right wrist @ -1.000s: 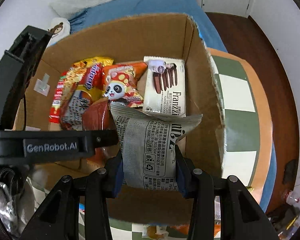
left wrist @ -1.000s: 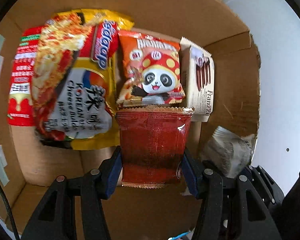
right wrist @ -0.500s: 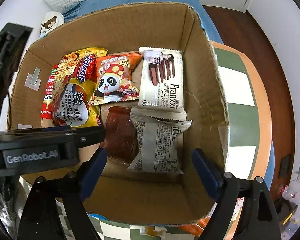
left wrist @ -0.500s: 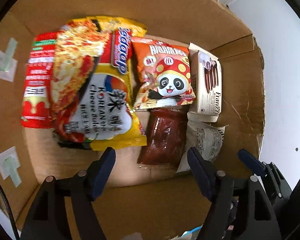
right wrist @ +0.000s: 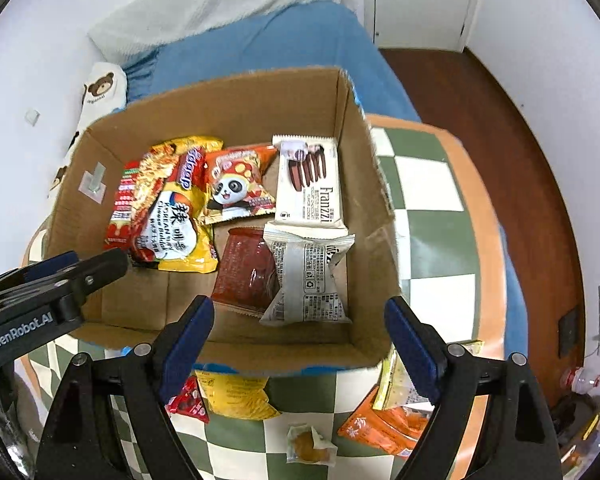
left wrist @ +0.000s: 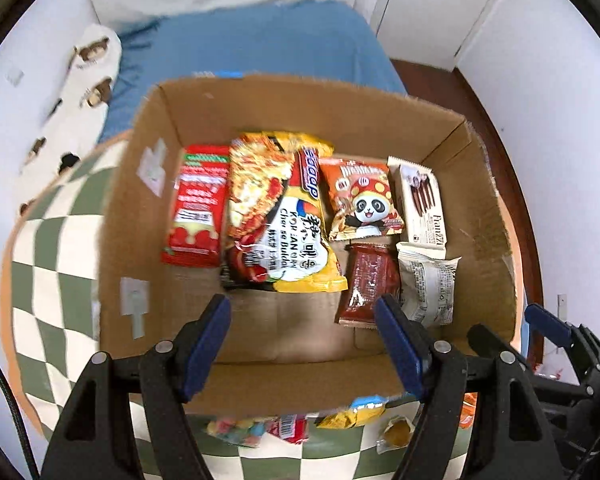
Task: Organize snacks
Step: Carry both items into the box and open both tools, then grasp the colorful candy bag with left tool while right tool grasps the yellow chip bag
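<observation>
Your left hand-held gripper [left wrist: 302, 344] hangs spread and empty, the dark red sachet [left wrist: 366, 284] lying just ahead in the cardboard box [left wrist: 140, 240]; your right hand-held gripper [right wrist: 296, 340] (also spread) has the grey-white packet [right wrist: 308, 280] directly ahead, overlapping that sachet.

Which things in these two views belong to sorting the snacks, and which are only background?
Part of the job: cardboard box; in it the noodle pack, panda snack, Franzzi cookies, dark red packet, grey-printed packet; loose yellow packet and orange packets outside on the tablecloth.

Background: blue bedding, bear-print cushion, wooden floor.
</observation>
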{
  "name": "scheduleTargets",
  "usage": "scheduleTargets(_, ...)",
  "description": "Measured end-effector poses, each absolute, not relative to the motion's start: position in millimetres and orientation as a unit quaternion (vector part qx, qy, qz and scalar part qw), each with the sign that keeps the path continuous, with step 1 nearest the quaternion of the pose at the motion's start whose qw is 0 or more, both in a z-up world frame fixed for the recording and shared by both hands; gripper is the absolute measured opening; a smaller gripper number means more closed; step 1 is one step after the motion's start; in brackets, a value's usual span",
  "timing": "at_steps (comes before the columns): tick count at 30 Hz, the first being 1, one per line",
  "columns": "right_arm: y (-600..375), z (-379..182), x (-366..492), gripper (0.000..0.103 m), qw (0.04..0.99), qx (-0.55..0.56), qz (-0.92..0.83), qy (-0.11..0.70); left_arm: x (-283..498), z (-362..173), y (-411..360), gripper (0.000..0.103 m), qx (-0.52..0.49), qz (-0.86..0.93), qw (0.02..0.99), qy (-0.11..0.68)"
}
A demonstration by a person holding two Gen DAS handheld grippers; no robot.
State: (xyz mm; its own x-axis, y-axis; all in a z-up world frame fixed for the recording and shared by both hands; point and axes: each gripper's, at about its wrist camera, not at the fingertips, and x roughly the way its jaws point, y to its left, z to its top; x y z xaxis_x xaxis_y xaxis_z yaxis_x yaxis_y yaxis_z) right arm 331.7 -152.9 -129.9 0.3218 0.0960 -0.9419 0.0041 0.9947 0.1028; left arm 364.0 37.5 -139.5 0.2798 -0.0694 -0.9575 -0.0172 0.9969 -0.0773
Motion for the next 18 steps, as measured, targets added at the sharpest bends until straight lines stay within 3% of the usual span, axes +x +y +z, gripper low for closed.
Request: scheduleTargets(18, -140.7, -36.1, 250.0, 0.089, 0.872, 0.038, 0.04, 0.487, 292.5, -69.3, 27.0, 0.073, -0.025, -0.006, 0.875, 0.484)
